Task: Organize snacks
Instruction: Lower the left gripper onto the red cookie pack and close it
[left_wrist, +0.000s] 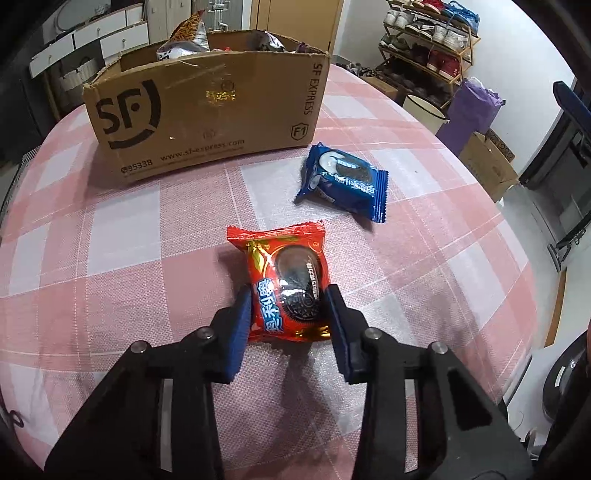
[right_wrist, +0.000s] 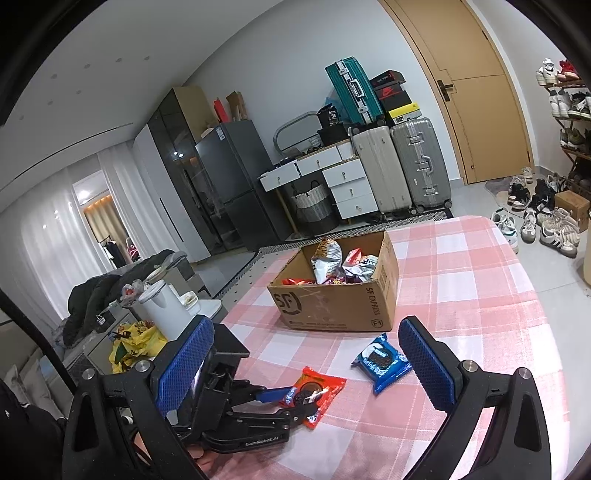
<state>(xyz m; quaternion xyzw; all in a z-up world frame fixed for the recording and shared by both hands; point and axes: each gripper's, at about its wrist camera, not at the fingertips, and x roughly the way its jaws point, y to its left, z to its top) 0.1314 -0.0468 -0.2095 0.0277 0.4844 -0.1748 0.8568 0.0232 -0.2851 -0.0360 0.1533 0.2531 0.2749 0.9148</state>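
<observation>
1. Your left tongs (left_wrist: 291, 314) are pinching the red cookie packet (left_wrist: 286, 284). In the left wrist view, both blue pads press on its near half, one on each long side. The packet lies flat on the checked bench (left_wrist: 129, 258).

2. The packet's long axis runs from 6 o'clock to 12 o'clock along the line of the tongs, and its crimped far end points toward 12.

3. The move ahead turns on where the cardboard box (left_wrist: 207, 110) lies. From the held packet it sits between 11 and 12 o'clock, well apart, with its tall printed wall facing you. You will likely need to lift the packet above that rim before going forward.

4. The box already holds several snack bags, piled toward its far side, so the near side looks like the freer spot to drop into.

5. The blue cookie packet (left_wrist: 343, 181) lies at about 1 o'clock from the red one, near it but not touching, and skewed across the checks. It sits to the right of the straight path to the box.

6. Your right tongs (right_wrist: 306, 365) are spread wide with nothing between them. In the right wrist view the blue packet lies just ahead of the right-hand pad, so the right hand is the nearer one for it.
</observation>
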